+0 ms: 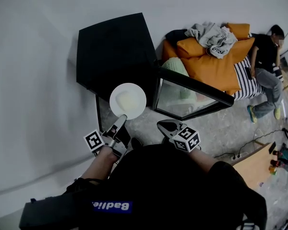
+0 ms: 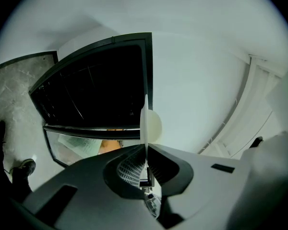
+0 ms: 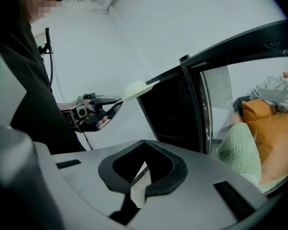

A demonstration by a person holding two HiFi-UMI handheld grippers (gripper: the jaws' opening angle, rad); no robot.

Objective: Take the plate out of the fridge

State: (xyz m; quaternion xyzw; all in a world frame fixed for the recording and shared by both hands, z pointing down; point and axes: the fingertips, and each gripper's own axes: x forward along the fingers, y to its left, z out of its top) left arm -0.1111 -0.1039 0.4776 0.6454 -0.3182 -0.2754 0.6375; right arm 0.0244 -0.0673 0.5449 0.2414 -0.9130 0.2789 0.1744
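A round white plate (image 1: 128,101) with a pale lump on it hangs in front of the black fridge (image 1: 115,51), outside its dark interior. My left gripper (image 1: 123,119) is shut on the plate's near rim. In the left gripper view the plate (image 2: 148,121) stands edge-on between the jaws, with the fridge opening (image 2: 96,85) behind it. The fridge's glass door (image 1: 192,92) stands open to the right. My right gripper (image 1: 163,125) is shut and empty, just below the door's near edge. The right gripper view shows the left gripper (image 3: 119,101) holding the plate (image 3: 137,88) level.
A white wall (image 1: 33,80) runs along the left. Behind the door is a sofa with orange cushions (image 1: 213,61) and a heap of clothes (image 1: 213,37). A person (image 1: 266,66) sits at the right. A wooden tabletop (image 1: 257,166) and floor cables (image 1: 240,152) lie at the lower right.
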